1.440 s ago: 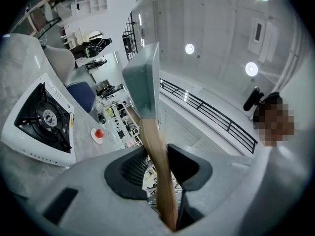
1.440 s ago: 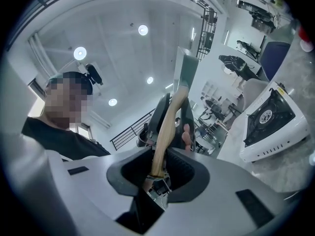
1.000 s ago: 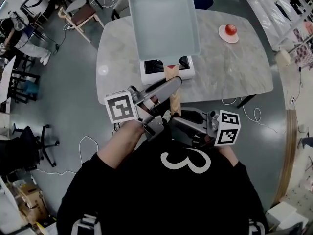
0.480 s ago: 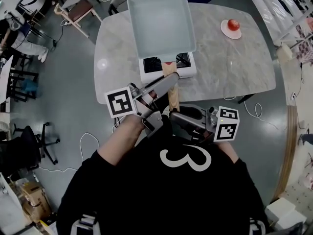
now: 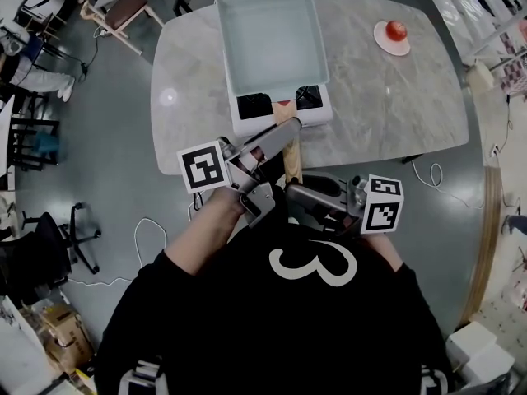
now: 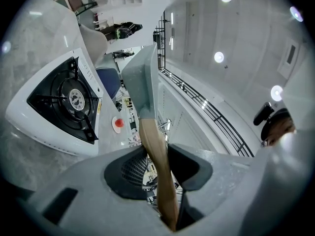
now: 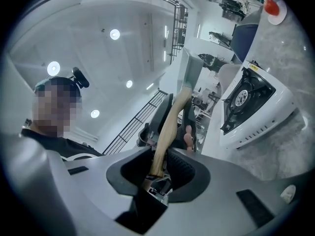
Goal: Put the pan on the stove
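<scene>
- Head view: the square pale pan (image 5: 270, 35) hangs at 12 o'clock over the white stove (image 5: 280, 115) on the marble table (image 5: 387, 109) and hides the stove's middle. Its wooden handle (image 5: 291, 161) runs back toward 6 o'clock. The left gripper (image 5: 290, 132) is on the handle close to the pan, and the right gripper (image 5: 293, 191) is at its near end. A plate (image 5: 394, 46) with a round red thing on it lies at 2 o'clock from the stove. This view does not show whether pan and stove touch.
- Left gripper view: the jaws stand about half closed, pads pressed on the handle. At 9 o'clock a burner (image 6: 74, 98) lies bare, with a clear gap between it and the pan.
- Right gripper view: the jaws are drawn in tight on the handle's tip. Ahead, the left gripper's jaws clasp the same handle. The stove is at 3 o'clock and the plate at 1 o'clock.
</scene>
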Motion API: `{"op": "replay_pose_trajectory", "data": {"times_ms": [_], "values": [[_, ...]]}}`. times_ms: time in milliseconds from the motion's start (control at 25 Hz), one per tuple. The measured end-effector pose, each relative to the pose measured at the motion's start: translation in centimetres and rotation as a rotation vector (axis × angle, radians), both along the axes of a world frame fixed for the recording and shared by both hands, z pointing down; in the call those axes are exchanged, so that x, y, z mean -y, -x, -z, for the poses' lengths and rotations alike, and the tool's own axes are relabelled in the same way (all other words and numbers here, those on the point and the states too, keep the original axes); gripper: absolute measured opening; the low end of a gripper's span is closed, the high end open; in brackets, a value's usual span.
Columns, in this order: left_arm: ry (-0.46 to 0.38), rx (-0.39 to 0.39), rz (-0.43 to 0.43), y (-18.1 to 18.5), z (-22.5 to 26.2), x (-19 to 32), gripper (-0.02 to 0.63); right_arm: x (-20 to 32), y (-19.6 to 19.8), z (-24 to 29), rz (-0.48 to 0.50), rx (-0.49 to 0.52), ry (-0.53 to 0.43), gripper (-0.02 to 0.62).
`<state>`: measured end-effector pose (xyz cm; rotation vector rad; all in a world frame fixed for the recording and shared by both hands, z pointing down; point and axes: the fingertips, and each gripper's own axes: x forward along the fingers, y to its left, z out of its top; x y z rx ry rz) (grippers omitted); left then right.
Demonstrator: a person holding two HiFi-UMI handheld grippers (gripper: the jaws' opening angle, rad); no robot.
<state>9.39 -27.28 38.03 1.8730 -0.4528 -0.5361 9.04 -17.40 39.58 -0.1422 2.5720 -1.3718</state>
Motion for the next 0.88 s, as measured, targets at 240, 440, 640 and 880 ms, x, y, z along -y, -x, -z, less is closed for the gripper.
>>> {"op": "replay_pose_trajectory", "data": {"times_ms": [240, 440, 640, 880], "values": [[0.036, -0.011, -0.006, -0.3, -1.4, 0.9, 0.137, 0.8, -0.3, -1.0, -0.006, -0.010, 0.027, 0.086], [0.076, -0.014, -0.009, -0.4, -2.7, 1.3, 0.137, 1.2, -0.3, -1.9, -0.014, -0.015, 0.059, 0.087], [0.117, -0.020, -0.005, -0.4, -4.3, 2.3, 0.137, 2.2, -0.4, -3.0, -0.011, -0.020, 0.092, 0.089], [0.159, -0.025, -0.002, -0.4, -5.6, 2.8, 0.137, 2.7, -0.4, -3.9, -0.005, -0.020, 0.135, 0.089]]}}
